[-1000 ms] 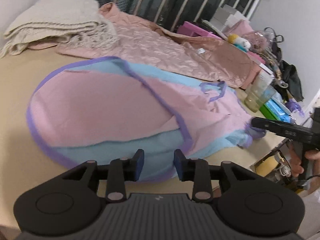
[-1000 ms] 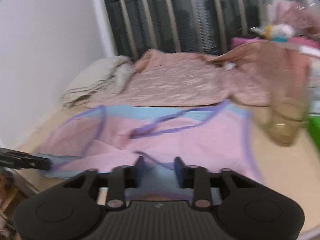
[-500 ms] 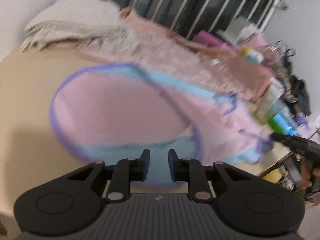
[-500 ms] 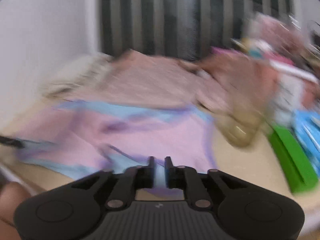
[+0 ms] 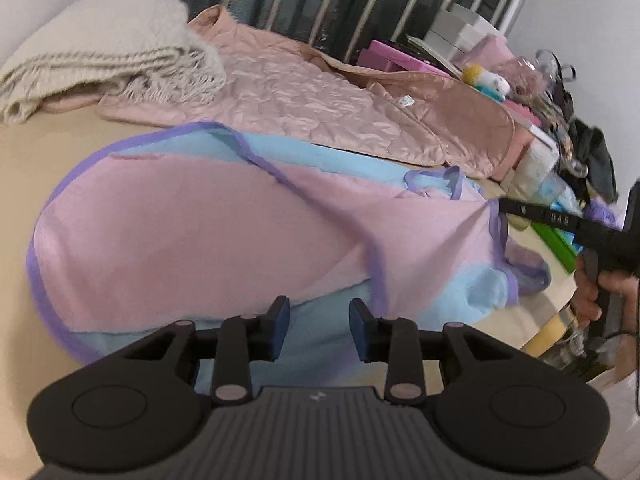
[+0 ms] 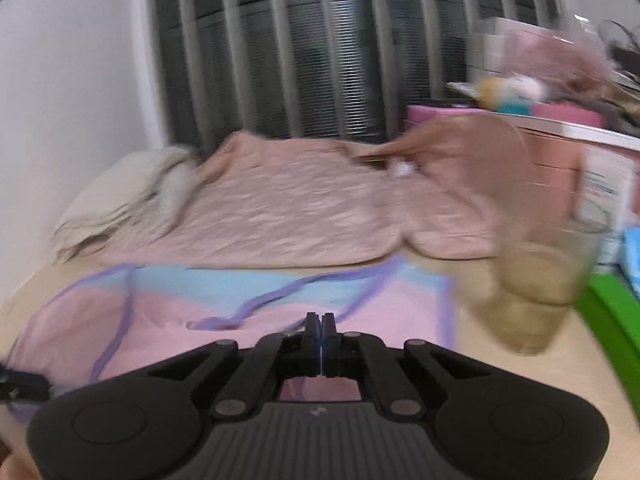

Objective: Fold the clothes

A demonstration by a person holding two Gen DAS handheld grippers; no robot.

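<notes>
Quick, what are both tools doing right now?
Left tool: jaws opening, apart over the pink garment, gripping nothing.
Right tool: shut, apparently pinching the pink garment's edge.

The garment (image 5: 224, 236) lies flat on the table (image 5: 36, 160), with the quilted jacket (image 5: 320, 108) spread behind it and the folded blanket (image 5: 92, 52) behind it to the left, partly on the jacket. To the garment's right stands a cup (image 6: 536, 300), and boxes (image 6: 560, 132) and clutter fill the table's far right.
</notes>
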